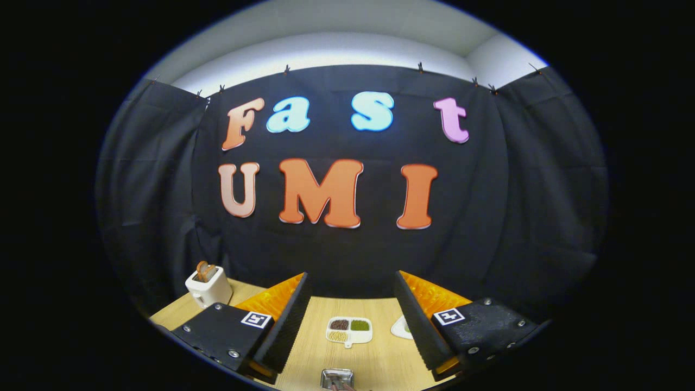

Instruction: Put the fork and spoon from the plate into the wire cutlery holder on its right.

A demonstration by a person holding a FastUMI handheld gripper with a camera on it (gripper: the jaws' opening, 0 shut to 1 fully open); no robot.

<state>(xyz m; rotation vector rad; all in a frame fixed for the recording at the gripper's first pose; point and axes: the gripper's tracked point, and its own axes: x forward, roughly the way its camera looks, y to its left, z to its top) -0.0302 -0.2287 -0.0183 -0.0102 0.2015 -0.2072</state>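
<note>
My gripper point(352, 277) is held high and level over the wooden table point(380, 364), open, with nothing between its fingers. Low between the finger bases sits a shiny square-rimmed metal holder point(336, 378), cut off at its near side. Something thin and dark pokes up inside it, too small to identify. A white plate edge point(400, 327) with a bit of green on it peeks out from behind the right finger point(415, 315); most of it is hidden.
A white divided dish point(349, 330) with brown, green and yellow grains lies on the table ahead between the fingers. A white toaster point(208, 286) with toast in it stands at the far left corner, against the black cloth wall.
</note>
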